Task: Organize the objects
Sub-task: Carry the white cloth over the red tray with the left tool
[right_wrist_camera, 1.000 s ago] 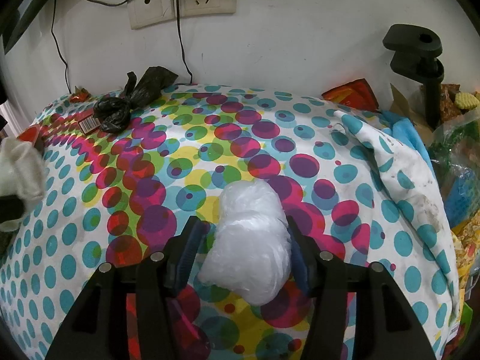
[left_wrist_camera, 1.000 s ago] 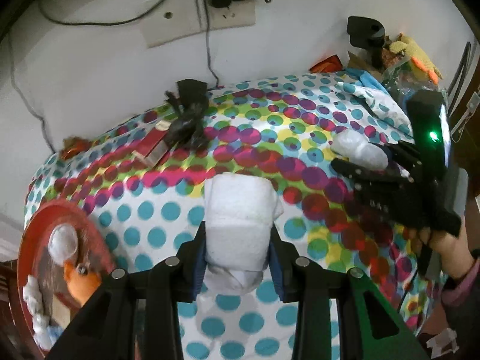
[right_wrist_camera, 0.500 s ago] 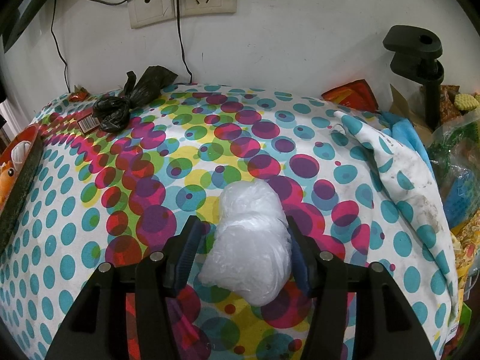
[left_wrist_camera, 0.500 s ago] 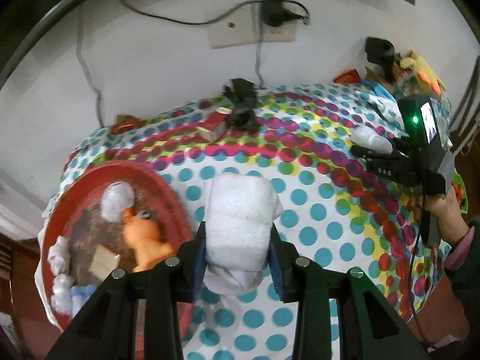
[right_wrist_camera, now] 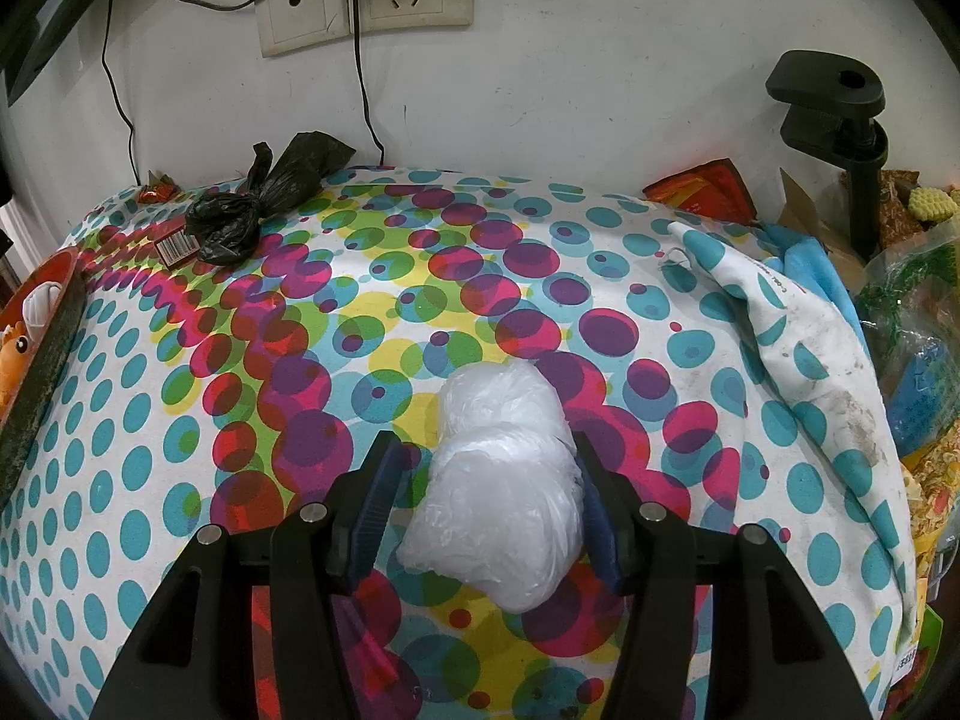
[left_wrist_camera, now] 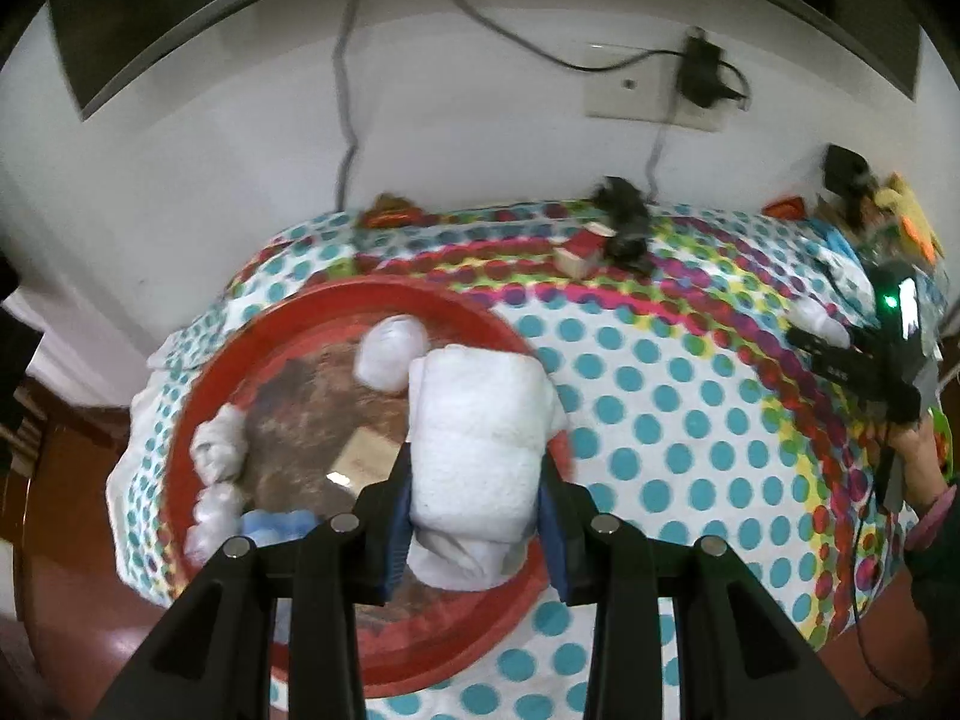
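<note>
Gripping a rolled white towel [left_wrist_camera: 477, 444], the left claw [left_wrist_camera: 474, 516] is clenched on it, both blue pads pressed into the roll's sides; a second ago the same roll hung over bare dotted cloth in the middle of the desk [left_wrist_camera: 690, 420], and now the left wrist view has swung so that the roll sits above the red round tray [left_wrist_camera: 360, 312] at the desk's left end, the picture slightly blurred. The towel is thick, soft and cream-white, folded into a squarish bundle with a looser tail hanging below the pads. In the tray lie a white wad [left_wrist_camera: 390, 351], two more white bundles [left_wrist_camera: 219, 441] along the left rim, a small tan box [left_wrist_camera: 363, 456] and something pale blue [left_wrist_camera: 276, 525]; the orange toy seen half a second ago is now hidden behind the roll. Far right in this view, the right claw [left_wrist_camera: 822, 336] is seen from the side with a person's hand [left_wrist_camera: 912, 450] beneath it. From the right wrist, nothing has shifted since the earlier frames: the right claw [right_wrist_camera: 486, 504] grasps a crumpled clear plastic bag [right_wrist_camera: 501, 480], translucent white and lumpy, held just over the dotted cloth near the desk's middle. A tied black bag [right_wrist_camera: 252, 210] lies by the wall, and the tray's edge [right_wrist_camera: 42, 354] shows at far left.
</note>
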Demonstrator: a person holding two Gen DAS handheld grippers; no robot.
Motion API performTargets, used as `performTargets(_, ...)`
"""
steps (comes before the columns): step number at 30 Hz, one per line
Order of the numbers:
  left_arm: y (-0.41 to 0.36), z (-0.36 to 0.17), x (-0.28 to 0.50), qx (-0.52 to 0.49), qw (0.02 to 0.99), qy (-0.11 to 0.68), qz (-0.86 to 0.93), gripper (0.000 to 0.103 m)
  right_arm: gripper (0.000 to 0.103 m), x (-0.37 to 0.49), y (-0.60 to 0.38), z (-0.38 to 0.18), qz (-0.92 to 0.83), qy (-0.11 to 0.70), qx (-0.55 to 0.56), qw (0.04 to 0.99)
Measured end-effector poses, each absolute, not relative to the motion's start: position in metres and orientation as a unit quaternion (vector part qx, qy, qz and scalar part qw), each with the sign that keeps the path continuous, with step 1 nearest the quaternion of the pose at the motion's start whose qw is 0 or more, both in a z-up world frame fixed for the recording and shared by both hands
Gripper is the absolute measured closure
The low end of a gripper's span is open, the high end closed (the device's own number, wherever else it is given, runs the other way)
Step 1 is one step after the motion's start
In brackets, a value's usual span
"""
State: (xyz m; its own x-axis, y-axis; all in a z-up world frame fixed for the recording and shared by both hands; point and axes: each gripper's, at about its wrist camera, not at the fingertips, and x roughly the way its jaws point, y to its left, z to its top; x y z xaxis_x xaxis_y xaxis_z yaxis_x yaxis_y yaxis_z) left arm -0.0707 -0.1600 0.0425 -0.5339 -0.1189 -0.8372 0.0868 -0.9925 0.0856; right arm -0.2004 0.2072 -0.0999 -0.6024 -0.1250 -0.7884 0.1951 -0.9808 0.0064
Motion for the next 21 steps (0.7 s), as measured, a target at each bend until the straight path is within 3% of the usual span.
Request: performTargets(21, -0.260, 0.013, -0.077, 0.504, 0.156, 0.025, -0.849, 0.066, 0.049, -0.200, 0.208, -0.102, -0.894, 0.041, 0.437, 0.088)
